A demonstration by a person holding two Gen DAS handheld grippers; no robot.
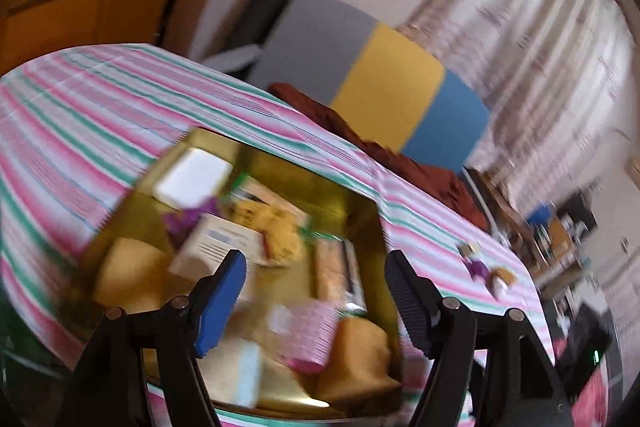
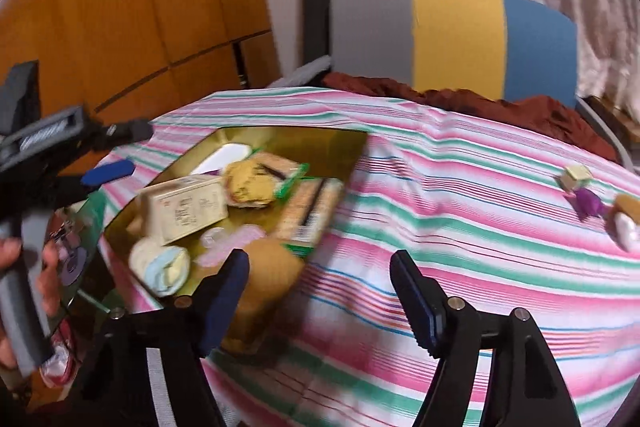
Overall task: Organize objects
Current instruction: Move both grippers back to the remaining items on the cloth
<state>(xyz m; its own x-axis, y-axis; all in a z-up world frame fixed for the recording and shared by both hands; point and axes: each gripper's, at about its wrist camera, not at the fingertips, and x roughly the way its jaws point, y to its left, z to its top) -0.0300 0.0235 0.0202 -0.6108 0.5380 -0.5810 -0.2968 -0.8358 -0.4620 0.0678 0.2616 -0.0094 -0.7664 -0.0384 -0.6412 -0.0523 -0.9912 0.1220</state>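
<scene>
Only from the right wrist: hand [image 2: 24, 287] gripping the left handle, beside the gold tray [image 2: 332, 147]. Left tongs [image 1: 316, 303] released, empty, over tray [image 1: 360, 211] holding cream box [image 1: 220, 247], white block [image 1: 192, 179], wrapped snacks. Right tongs [image 2: 320, 299] released over striped table [image 2: 460, 227]; loose sweets [image 2: 592, 203] far right.

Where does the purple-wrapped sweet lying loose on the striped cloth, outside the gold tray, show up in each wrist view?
Left wrist: purple-wrapped sweet at right of centre, right of the gold tray.
Right wrist: far right edge, well away from the tray.
Shared landmark: grey-yellow-blue chair back.
</scene>
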